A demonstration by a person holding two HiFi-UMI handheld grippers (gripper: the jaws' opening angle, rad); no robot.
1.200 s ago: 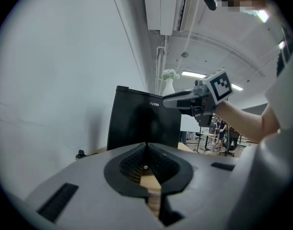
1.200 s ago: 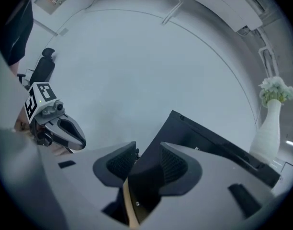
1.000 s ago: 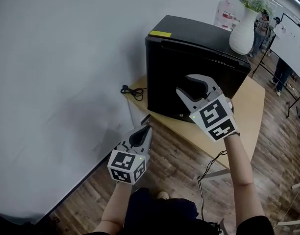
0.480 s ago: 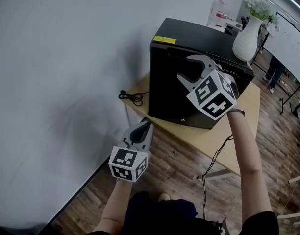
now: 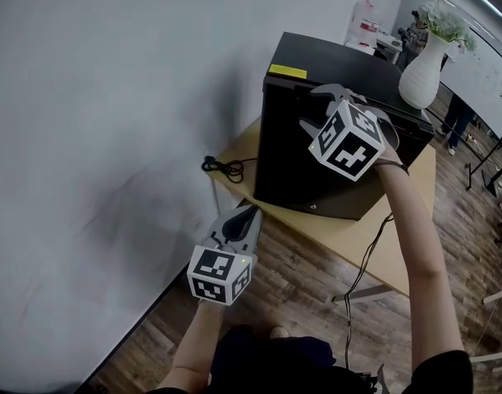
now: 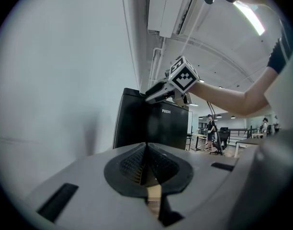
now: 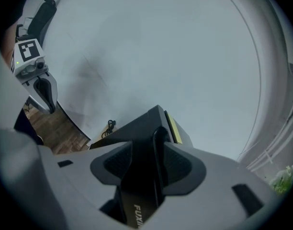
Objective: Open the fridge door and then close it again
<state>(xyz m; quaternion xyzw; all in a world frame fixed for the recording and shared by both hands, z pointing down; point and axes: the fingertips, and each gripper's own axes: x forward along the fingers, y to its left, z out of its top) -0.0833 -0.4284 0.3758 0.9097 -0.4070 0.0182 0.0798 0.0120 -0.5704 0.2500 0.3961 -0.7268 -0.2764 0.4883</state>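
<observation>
Carefully — on our right gripper [image 5: 310, 107] the jaws have just been opening, apart and unclamped at the top door edge of the shut fridge [image 5: 317, 167] on the bench [image 5: 403, 245]; a shallow bite could slip off. Nearer, our left gripper [image 5: 244, 218] has its jaws together.

Right tongs [image 5: 314, 109] raised to fridge [image 5: 288, 167] top edge, jaws just opened wider — edge between them
</observation>
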